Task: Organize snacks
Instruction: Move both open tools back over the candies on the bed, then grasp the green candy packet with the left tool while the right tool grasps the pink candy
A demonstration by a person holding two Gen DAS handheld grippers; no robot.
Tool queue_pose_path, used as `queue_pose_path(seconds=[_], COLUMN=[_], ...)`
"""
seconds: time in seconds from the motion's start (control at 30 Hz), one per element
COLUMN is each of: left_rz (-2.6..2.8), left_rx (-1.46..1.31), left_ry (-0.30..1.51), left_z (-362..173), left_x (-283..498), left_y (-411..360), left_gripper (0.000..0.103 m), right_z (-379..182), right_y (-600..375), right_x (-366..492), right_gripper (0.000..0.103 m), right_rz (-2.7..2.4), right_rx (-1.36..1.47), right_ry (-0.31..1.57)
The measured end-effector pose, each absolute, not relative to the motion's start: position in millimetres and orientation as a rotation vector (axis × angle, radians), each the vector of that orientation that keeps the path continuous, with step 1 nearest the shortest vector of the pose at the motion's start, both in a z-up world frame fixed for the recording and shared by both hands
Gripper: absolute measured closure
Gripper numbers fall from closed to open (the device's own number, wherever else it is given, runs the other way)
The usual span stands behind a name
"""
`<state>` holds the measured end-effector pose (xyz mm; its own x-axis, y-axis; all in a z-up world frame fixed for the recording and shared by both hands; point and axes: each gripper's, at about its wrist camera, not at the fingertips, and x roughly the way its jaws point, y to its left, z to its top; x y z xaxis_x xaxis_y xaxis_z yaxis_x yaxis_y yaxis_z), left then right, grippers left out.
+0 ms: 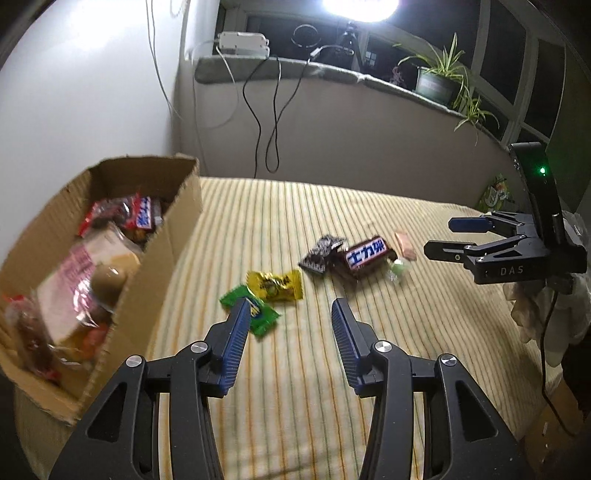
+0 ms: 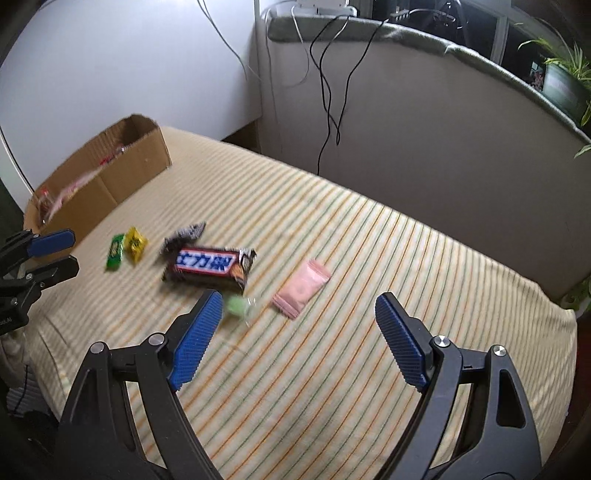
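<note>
Loose snacks lie on a striped cloth [image 1: 295, 369]: a green packet [image 1: 255, 312], a yellow packet [image 1: 275, 285], a dark wrapper [image 1: 320, 251], a Snickers bar [image 1: 369, 254], a pale green candy [image 1: 397, 269] and a pink packet [image 1: 405, 245]. A cardboard box [image 1: 162, 258] at the left holds several snacks. My left gripper [image 1: 288, 314] is open and empty, just short of the green packet. My right gripper [image 2: 299, 306] is open and empty above the cloth, with the green candy [image 2: 238, 306], pink packet [image 2: 301, 288] and Snickers bar [image 2: 207, 267] just ahead of it. The box also shows in the right wrist view [image 2: 107, 188].
A grey wall ledge [image 1: 332, 74] runs behind the table, with hanging cables [image 1: 273, 122], a white device [image 1: 243, 44] and potted plants [image 1: 439, 81]. A bright lamp [image 1: 360, 7] shines at the top. A green bag [image 1: 495, 194] sits at the far right edge.
</note>
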<state>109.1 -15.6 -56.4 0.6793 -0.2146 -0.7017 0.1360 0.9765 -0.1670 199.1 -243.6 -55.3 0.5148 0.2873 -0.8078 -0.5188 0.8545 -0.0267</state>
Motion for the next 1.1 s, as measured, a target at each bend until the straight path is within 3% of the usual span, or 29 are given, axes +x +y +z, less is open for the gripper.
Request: queue_pose_path(seconds=[0.17, 0.4, 0.53, 0.7, 0.97, 1.1], left_rz=[-0.192, -0.184, -0.167, -0.137, -0.095, -0.095], left_rx=[-0.104, -0.128, -0.135, -0.139, -0.137, -0.126], left_ry=[0.833, 0.871, 0.885, 0.899, 0.915, 0.917], left_z=[-68, -76, -82, -87, -91, -94], left_x=[113, 123, 129, 136, 143, 149], left_y=[-20, -18, -16, -15, -9, -10], left_gripper=[0.059, 0.059, 0.059, 0.059, 0.059, 0.072], right_z=[-70, -79, -85, -88, -90, -89], right_y=[-239, -244, -238, -228, -222, -226], right_x=[206, 229, 235, 236, 233, 233], right_gripper=[0.038, 0.042, 0.056, 0.056, 0.069, 0.075], right_rz=[0.495, 0.496, 0.485, 0.464, 0.446, 0.447], right_rx=[-0.266, -0.143, -0.162, -0.207, -0.287, -0.296], right_ry=[0.961, 1.023, 1.039, 1.023, 1.002, 1.002])
